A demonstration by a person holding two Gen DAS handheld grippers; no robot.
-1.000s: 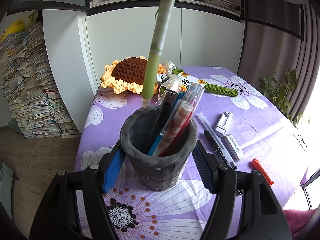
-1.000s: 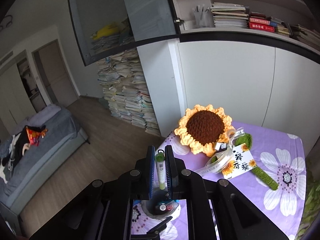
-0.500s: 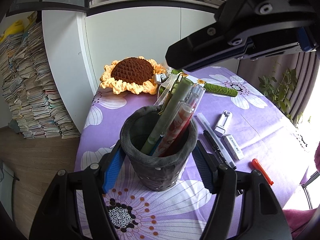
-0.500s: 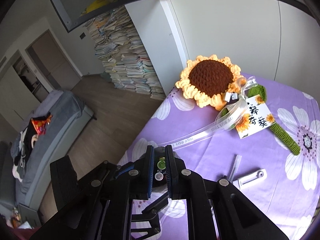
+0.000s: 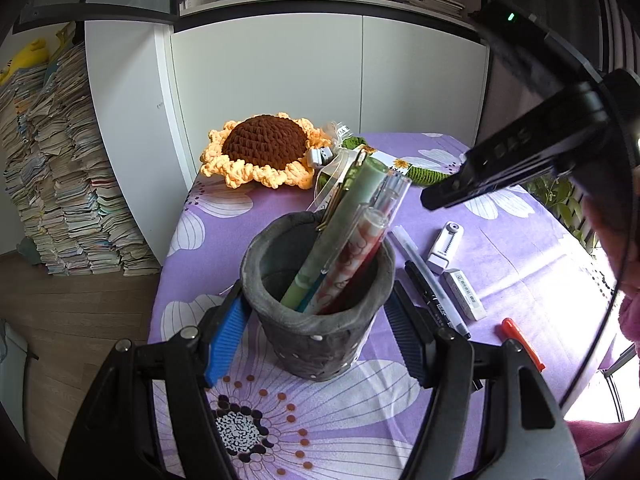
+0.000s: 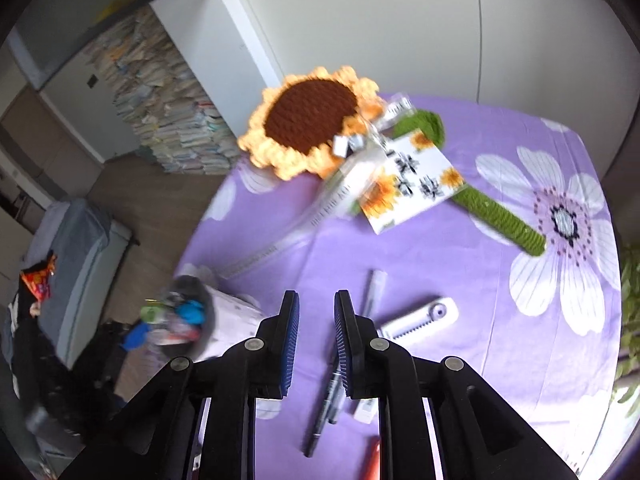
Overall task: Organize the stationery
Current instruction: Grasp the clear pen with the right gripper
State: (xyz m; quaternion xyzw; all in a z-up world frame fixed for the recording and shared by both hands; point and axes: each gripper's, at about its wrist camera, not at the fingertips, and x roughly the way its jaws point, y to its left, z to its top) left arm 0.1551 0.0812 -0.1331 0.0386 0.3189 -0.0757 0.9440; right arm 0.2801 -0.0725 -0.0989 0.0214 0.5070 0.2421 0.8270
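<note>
We are clamping the grey pen cup (image 5: pixel 316 312) with our left gripper (image 5: pixel 316 320), its blue pad and its black pad pressing on the cup's two sides at the lower middle of the left wrist view. Inside the cup we are seeing a pale green pen (image 5: pixel 340 232), a clear pen with a red pattern (image 5: pixel 352 264) and a blue one mostly hidden between them, all leaning toward the upper right. Our right gripper (image 6: pixel 316 320) is hanging over the purple flowered tablecloth (image 6: pixel 440 248) with its jaws opening, a narrow gap showing and nothing between the pads; below it a black marker (image 6: pixel 326 404) is lying loose. To the right of the cup in the left wrist view, a clear pen (image 5: pixel 404 240), a white correction tape (image 5: pixel 446 246), a white eraser (image 5: pixel 464 294) and an orange pen (image 5: pixel 520 342) are resting on the cloth. We cannot read the small print on the marker and eraser. The card (image 6: pixel 412 180) beside the crocheted sunflower (image 6: pixel 312 116) is carrying blurred black characters, and the ribbon's lettering is too smeared to read.
</note>
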